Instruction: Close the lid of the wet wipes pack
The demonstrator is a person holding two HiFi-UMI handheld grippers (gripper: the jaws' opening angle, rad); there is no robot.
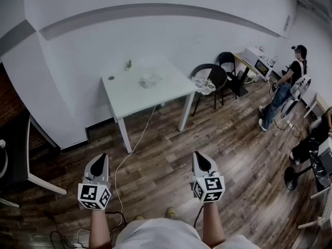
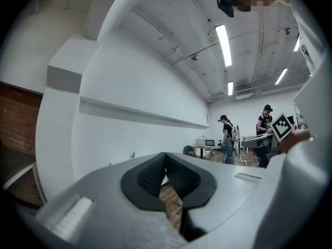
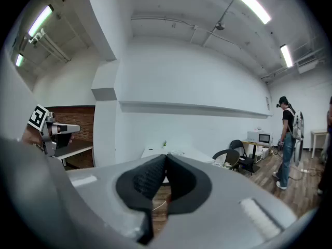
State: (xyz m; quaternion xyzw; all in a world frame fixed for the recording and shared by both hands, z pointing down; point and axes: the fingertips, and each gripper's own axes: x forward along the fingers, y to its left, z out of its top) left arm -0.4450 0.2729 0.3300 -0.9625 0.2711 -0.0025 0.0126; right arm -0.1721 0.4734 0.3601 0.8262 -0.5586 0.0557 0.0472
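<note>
- Head view: the wet wipes pack (image 1: 149,80) lies near the middle of the white surface (image 1: 136,93), well apart from the person, with a stretch of wooden floor (image 1: 155,154) in between.
- The left gripper (image 1: 101,157) and right gripper (image 1: 199,157) are held out side by side over that floor, pointing roughly level toward the surface.
- In each gripper view the dark pads are pressed together with nothing between them, so both grippers are closed and empty.
- The step in hand looks like the approach; the pack is untouched, and it is too small here to tell how its lid stands.
- The next move calls for walking up to the surface, then bringing one gripper over the pack to press the lid flat, perhaps with the other steadying the pack.
</note>
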